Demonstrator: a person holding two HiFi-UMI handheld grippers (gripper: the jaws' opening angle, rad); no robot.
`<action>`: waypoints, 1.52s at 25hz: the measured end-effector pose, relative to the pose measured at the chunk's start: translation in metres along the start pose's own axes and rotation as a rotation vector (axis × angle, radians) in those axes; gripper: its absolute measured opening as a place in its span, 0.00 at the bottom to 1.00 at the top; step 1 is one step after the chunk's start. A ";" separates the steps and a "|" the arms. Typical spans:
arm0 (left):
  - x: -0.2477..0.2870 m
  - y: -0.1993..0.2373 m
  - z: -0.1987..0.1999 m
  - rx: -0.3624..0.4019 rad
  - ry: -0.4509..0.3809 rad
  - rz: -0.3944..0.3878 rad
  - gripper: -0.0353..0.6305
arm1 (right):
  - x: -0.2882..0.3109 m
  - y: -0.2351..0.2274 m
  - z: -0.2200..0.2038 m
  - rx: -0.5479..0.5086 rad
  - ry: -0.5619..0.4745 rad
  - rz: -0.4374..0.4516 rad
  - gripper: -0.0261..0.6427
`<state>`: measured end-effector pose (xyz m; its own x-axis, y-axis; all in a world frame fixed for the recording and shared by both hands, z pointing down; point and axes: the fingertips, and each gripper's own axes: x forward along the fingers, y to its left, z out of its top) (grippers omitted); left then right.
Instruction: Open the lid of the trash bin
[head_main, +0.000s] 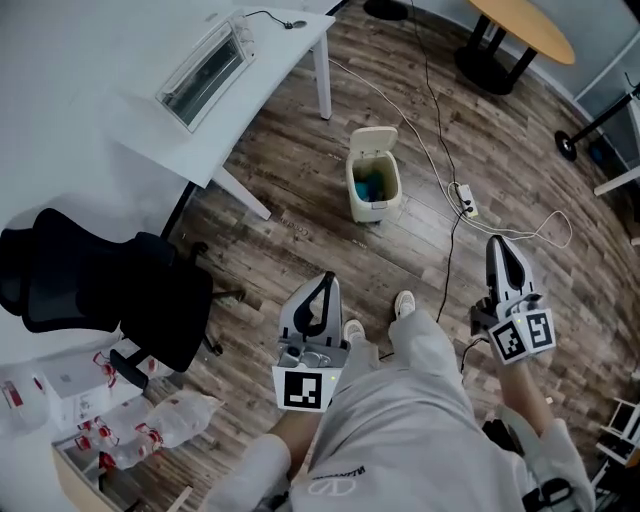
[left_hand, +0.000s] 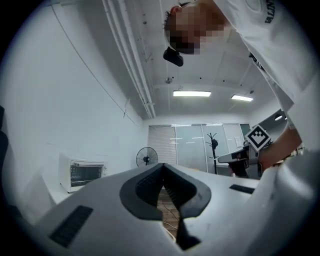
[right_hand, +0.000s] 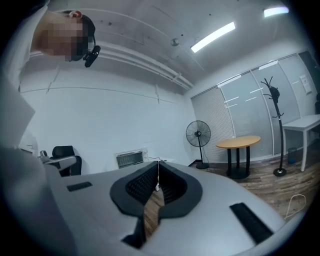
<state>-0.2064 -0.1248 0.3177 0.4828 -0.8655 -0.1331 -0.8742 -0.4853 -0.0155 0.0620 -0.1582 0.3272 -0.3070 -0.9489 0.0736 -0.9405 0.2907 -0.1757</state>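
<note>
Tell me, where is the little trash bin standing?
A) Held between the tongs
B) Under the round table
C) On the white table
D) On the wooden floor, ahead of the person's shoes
D: in the head view the trash bin stands on the wooden floor ahead of the person's shoes, with its lid tipped up at the back.

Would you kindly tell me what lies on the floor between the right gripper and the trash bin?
The head view shows a white power strip and a black cable on the floor between the right gripper and the trash bin.
</note>
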 end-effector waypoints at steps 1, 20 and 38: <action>-0.006 -0.006 0.001 -0.003 -0.002 -0.009 0.05 | -0.009 0.001 0.001 -0.007 0.000 -0.007 0.06; -0.105 -0.141 0.004 0.059 0.045 0.015 0.05 | -0.175 -0.027 -0.016 0.033 -0.036 0.025 0.06; -0.226 -0.302 0.070 0.140 -0.020 0.109 0.05 | -0.352 -0.032 -0.024 0.103 -0.036 0.186 0.06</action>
<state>-0.0549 0.2266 0.2828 0.3848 -0.9087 -0.1616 -0.9207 -0.3655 -0.1372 0.1962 0.1694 0.3305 -0.4666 -0.8844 -0.0046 -0.8479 0.4488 -0.2823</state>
